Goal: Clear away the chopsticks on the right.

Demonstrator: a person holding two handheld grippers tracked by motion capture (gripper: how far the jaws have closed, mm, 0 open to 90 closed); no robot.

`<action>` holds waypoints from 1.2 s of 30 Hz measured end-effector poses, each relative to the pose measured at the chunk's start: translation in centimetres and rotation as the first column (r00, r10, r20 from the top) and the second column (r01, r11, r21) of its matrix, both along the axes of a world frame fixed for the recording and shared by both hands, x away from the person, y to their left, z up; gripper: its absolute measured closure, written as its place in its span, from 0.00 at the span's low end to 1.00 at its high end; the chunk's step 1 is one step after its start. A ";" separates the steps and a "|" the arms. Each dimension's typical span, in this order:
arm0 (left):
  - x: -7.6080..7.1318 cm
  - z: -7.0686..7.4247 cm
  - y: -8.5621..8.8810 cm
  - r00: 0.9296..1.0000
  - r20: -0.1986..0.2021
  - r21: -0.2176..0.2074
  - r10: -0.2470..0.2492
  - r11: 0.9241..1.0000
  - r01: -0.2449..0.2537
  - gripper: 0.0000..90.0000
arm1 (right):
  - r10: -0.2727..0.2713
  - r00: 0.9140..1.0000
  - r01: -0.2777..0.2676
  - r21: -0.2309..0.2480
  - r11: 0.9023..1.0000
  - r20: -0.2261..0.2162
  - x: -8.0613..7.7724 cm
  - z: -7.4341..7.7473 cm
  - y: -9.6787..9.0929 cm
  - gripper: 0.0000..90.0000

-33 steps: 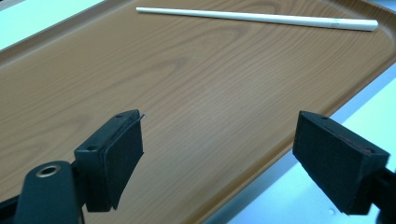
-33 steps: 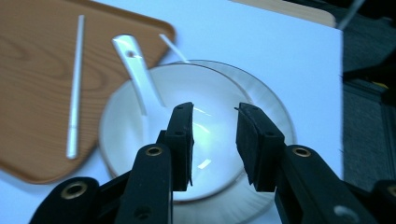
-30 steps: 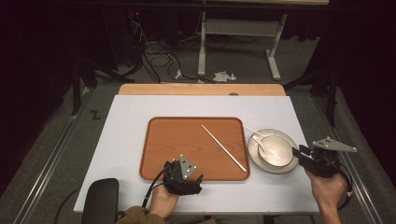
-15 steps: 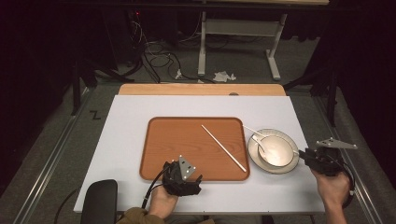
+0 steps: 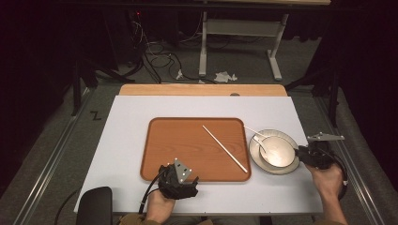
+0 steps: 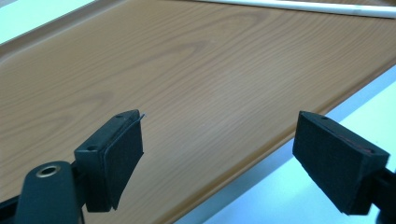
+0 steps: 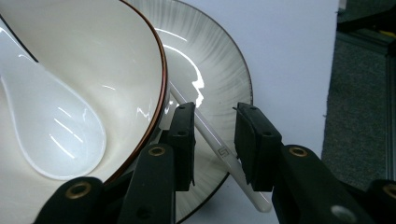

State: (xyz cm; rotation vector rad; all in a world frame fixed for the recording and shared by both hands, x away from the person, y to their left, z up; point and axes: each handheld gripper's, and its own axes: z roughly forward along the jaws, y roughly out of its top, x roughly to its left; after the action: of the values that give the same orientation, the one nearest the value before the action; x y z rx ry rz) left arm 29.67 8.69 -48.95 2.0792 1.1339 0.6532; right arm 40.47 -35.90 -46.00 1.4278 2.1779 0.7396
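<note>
Landmark: tray (image 5: 187,150), brown wood-grain, lying mid-table (image 5: 141,122).

Right of the tray, just beside its edge: plate (image 5: 256,159) with a bowl (image 5: 279,152) on it. White spoon (image 7: 51,135) lies inside the bowl, handle toward the tray.

One white chopstick (image 5: 224,148) lies slantwise on the tray's right half, its near end close to the tray's near right corner.

A second chopstick (image 7: 219,151) rests on the plate's rim beside the bowl, on the side away from the tray, its end jutting past the rim over the table.

Right gripper (image 7: 212,140), far side of the plate from the tray: jaws partly apart, straddling the second chopstick. Stick lies between the pads with a gap on each side; pads not pressing it. Left-hand jaw sits close against the bowl's wall.

Left gripper (image 6: 219,149), at the tray's near edge: jaws wide apart, nothing between them, hanging over the rim where tray meets table. In the high view it sits at (image 5: 178,180), held in a hand (image 5: 159,208).
</note>
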 end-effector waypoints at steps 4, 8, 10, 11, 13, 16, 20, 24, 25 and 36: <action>-0.2 0.0 0.3 1.000 0.002 -0.001 0.018 1.000 -0.018 0.18 | 0.012 0.999 -0.013 -0.014 1.000 -0.033 0.8 -0.5 0.2 0.77; -0.3 0.0 0.5 1.000 -0.002 0.000 0.029 1.000 -0.029 0.18 | 0.024 0.999 -0.024 -0.009 1.000 -0.047 1.3 -0.7 0.3 0.80; -0.4 0.0 0.6 0.999 0.001 0.000 0.035 0.999 -0.035 0.18 | 0.025 0.998 -0.025 -0.013 1.000 -0.053 1.5 -0.7 0.3 0.83; -0.4 0.0 0.7 0.999 0.002 0.000 0.037 0.999 -0.037 0.18 | 0.021 0.998 -0.022 -0.011 1.000 -0.057 1.6 -0.7 0.2 0.85; -0.5 0.1 0.8 0.999 0.003 -0.004 0.044 0.999 -0.044 0.18 | 0.020 0.998 -0.020 -0.004 1.000 -0.052 1.6 -0.7 0.2 0.89; -0.5 0.1 0.9 0.999 0.002 -0.004 0.048 0.999 -0.048 0.18 | 0.032 0.997 -0.031 0.012 0.999 -0.064 1.8 -0.7 0.4 0.93; -0.6 0.1 0.9 0.999 0.004 -0.005 0.049 0.999 -0.049 0.18 | 0.024 0.997 -0.022 0.021 1.000 -0.078 2.0 -0.7 0.5 0.94; -0.6 0.1 0.9 0.999 0.002 -0.005 0.044 0.999 -0.044 0.18 | 0.017 0.998 -0.016 0.023 1.000 -0.057 1.8 -0.3 0.6 0.94; -0.6 0.1 0.8 0.999 0.003 -0.005 0.043 0.999 -0.043 0.18 | 0.016 0.999 -0.015 0.023 1.000 -0.047 1.7 -0.2 0.6 0.94; -0.2 0.0 0.3 1.000 -0.003 -0.002 0.011 1.000 -0.011 0.18 | 0.014 0.999 -0.015 0.043 0.999 0.038 0.1 1.2 0.0 0.94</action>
State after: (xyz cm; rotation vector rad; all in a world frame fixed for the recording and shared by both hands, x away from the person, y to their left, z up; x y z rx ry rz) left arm 29.47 8.97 -48.91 2.0743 1.1485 0.6546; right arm 40.53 -35.90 -44.76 1.4093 2.1582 0.8171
